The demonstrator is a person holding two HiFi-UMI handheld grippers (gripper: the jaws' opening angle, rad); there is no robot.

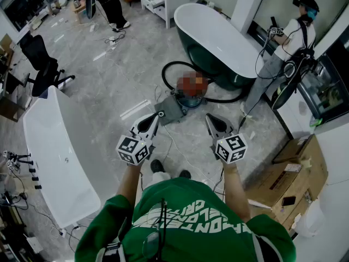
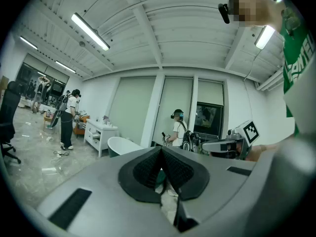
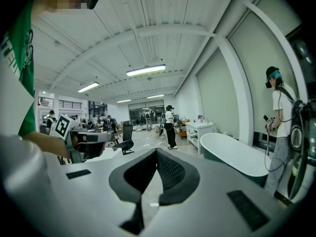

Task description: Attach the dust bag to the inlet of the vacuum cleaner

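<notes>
The vacuum cleaner (image 1: 189, 97) stands on the marble floor ahead of me, partly under a mosaic patch, with its black hose (image 1: 173, 65) looping behind it. A grey boxy part (image 1: 171, 109) lies against its near left side; I cannot tell if this is the dust bag. My left gripper (image 1: 158, 115) hangs just left of that grey part, jaws closed together and empty. My right gripper (image 1: 209, 118) is held level with it, right of the vacuum, also shut on nothing. Both gripper views look out across the room with the pads (image 2: 148, 168) (image 3: 170, 171) meeting at the tips.
A dark green bathtub (image 1: 218, 42) stands behind the vacuum and a white tub (image 1: 57, 157) lies at my left. Cardboard boxes (image 1: 292, 179) sit at the right. A person with a headset (image 1: 297, 37) stands near the green tub. A black office chair (image 1: 41, 64) is far left.
</notes>
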